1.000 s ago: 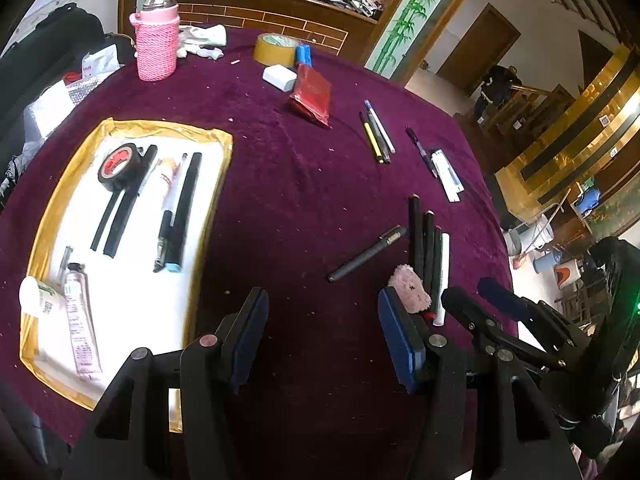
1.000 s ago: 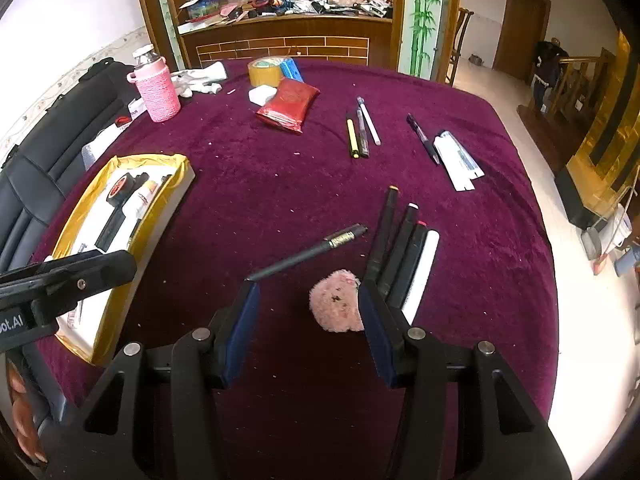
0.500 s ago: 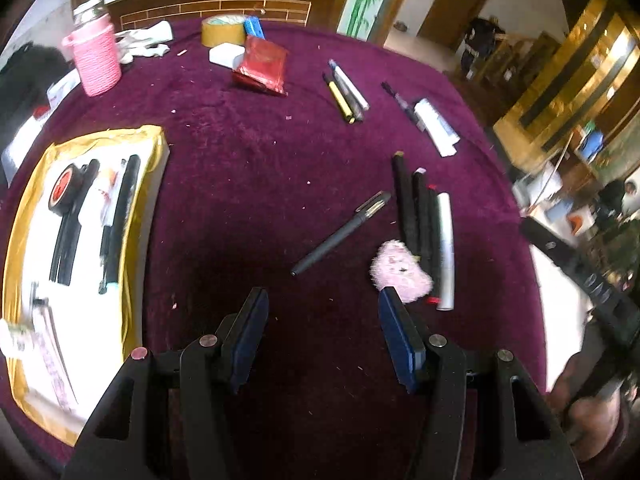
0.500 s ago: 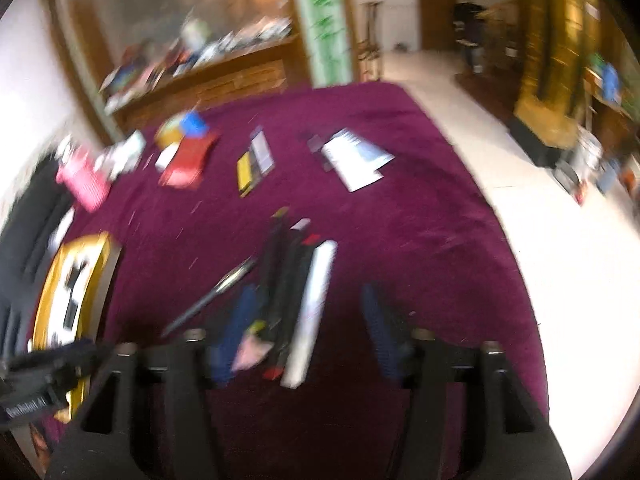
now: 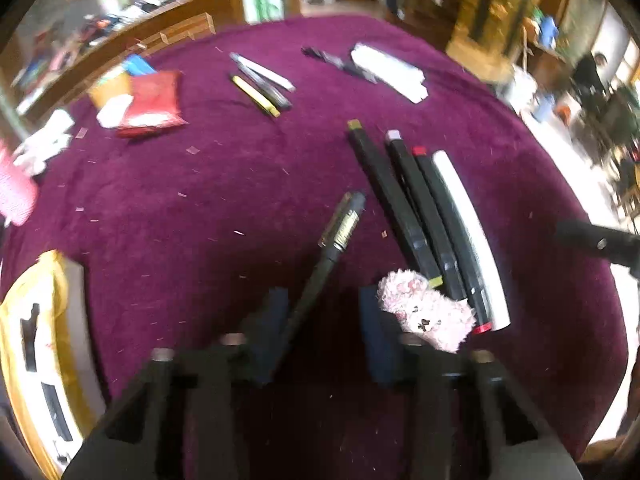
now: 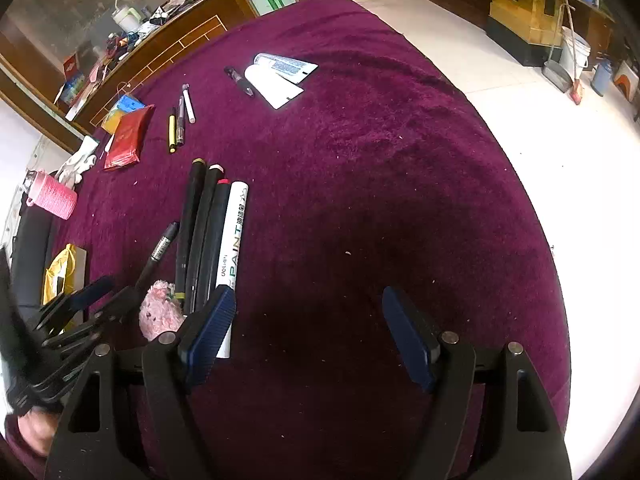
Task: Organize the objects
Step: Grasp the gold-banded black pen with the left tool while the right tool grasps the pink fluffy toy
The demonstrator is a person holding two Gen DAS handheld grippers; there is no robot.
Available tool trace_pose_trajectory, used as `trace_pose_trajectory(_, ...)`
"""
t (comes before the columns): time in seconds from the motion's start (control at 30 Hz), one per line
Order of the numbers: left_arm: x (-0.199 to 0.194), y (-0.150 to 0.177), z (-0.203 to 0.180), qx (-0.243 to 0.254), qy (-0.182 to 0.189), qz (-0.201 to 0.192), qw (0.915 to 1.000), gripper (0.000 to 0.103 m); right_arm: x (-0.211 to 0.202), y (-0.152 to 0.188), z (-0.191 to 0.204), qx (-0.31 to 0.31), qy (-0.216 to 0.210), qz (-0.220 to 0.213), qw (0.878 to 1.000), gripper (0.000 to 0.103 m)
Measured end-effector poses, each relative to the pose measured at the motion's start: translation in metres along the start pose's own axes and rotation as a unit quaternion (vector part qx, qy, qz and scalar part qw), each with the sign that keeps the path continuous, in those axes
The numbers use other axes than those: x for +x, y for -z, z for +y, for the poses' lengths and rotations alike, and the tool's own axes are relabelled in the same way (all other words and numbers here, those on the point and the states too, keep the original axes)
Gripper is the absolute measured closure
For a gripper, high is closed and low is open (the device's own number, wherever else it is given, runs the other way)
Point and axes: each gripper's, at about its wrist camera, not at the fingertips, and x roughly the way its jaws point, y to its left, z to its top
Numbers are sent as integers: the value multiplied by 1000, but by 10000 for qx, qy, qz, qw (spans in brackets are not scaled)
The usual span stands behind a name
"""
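My left gripper (image 5: 322, 332) is open, low over the purple cloth, its jaws on either side of the near end of a black pen (image 5: 326, 256). A pink plush toy (image 5: 424, 312) lies just right of its right finger. A row of black markers (image 5: 400, 200) and a white paint marker (image 5: 468, 232) lies beyond. My right gripper (image 6: 306, 332) is open and empty over bare cloth, to the right of the white paint marker (image 6: 234, 240); the plush (image 6: 160, 314) and the left gripper (image 6: 86, 310) show at its left.
A gold-rimmed white tray (image 5: 44, 344) holding items sits at the left. Farther back lie a red pouch (image 5: 154, 102), thin pens (image 5: 260, 88), a white packet (image 5: 390, 70) and a pink knitted bottle (image 6: 54, 198). The table edge (image 6: 532, 208) drops to floor at the right.
My left gripper has moved forward and down so its jaws now straddle the black pen. My right gripper has swung right, away from the plush and markers.
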Motion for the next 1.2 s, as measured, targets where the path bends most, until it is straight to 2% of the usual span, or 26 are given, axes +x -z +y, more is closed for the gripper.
trace_pose_trajectory(0.07, 10, -3, -2, 223, -191, 62, 9995, 86, 1, -1, -1, -29, 0, 17, 10000, 27)
trace_pose_trajectory(0.17, 15, -9, -3, 245, -151, -18, 9996, 86, 3, -2, -2, -56, -16, 51, 10000, 27)
trace_pose_trajectory(0.3, 18, -7, -23, 726, -618, -366, 9948, 85, 8, -3, 5, -157, -108, 127, 9997, 27)
trace_pose_trajectory(0.33, 16, -7, -23, 750, -649, -374, 9944, 87, 8, -3, 8, -212, -139, 137, 9996, 27)
trace_pose_trajectory(0.47, 12, -7, -11, 246, -274, -184, 9992, 96, 8, -3, 31, -581, -377, 165, 9975, 27)
trace_pose_trajectory(0.57, 6, 0, -3, 36, -142, -146, 9998, 96, 8, 0, 54, -1006, -575, 220, 9930, 27)
trace_pose_trajectory(0.7, -25, 22, 13, -484, 145, -337, 9982, 96, 15, 7, 91, -1618, -771, 356, 9832, 27)
trace_pose_trajectory(0.87, -67, 44, 32, -1017, 362, -719, 9916, 96, 32, 18, 127, -2306, -677, 413, 9698, 27)
trace_pose_trajectory(1.03, -100, 69, 58, -1536, 498, -978, 9820, 96, 59, 28, 146, -2731, -327, 579, 9597, 27)
trace_pose_trajectory(1.07, -106, 75, 66, -1685, 534, -1007, 9791, 96, 58, 31, 149, -2835, -209, 444, 9577, 33)
trace_pose_trajectory(1.1, -109, 80, 72, -1800, 532, -1014, 9770, 96, 59, 33, 152, -2923, -148, 398, 9554, 51)
trace_pose_trajectory(1.13, -112, 88, 83, -1999, 524, -1023, 9730, 96, 60, 34, 154, -2961, -111, 401, 9542, 64)
trace_pose_trajectory(1.17, -115, 93, 90, -2122, 512, -1025, 9705, 96, 60, 33, 156, -2943, -119, 450, 9546, 70)
trace_pose_trajectory(1.2, -118, 101, 99, -2251, 453, -1028, 9678, 96, 61, 32, 157, -2903, -123, 477, 9557, 70)
